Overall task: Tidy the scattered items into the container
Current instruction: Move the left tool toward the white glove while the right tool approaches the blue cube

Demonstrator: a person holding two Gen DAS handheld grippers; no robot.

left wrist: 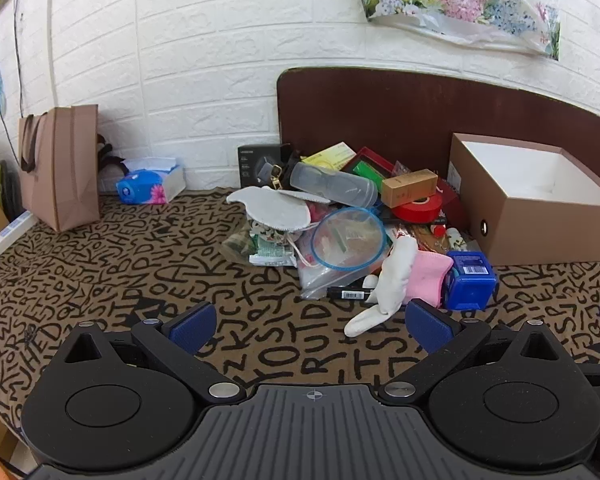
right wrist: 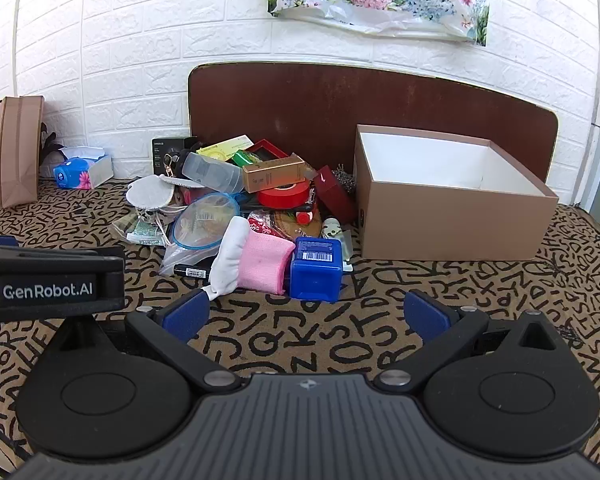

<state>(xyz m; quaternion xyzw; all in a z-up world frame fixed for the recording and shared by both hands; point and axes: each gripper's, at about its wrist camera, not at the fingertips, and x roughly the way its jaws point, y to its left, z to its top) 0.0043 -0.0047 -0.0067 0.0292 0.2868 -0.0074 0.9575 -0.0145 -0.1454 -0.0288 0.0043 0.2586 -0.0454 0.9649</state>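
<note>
jumbled clutter pile (right wrist: pixel 240 208) on patterned cloth, open empty brown box (right wrist: pixel 452 196) beside it

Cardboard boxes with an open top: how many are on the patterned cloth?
1. The brown open box sits right of the clutter pile, against the dark board, and looks empty. Smaller closed cartons lie in the pile; others may be buried.

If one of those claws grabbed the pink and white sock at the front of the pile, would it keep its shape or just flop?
Probably flop: the sock is soft knit, already bent limply over the clutter. It looks light, and likely easy to pinch. Its white end may dangle and drag.
</note>
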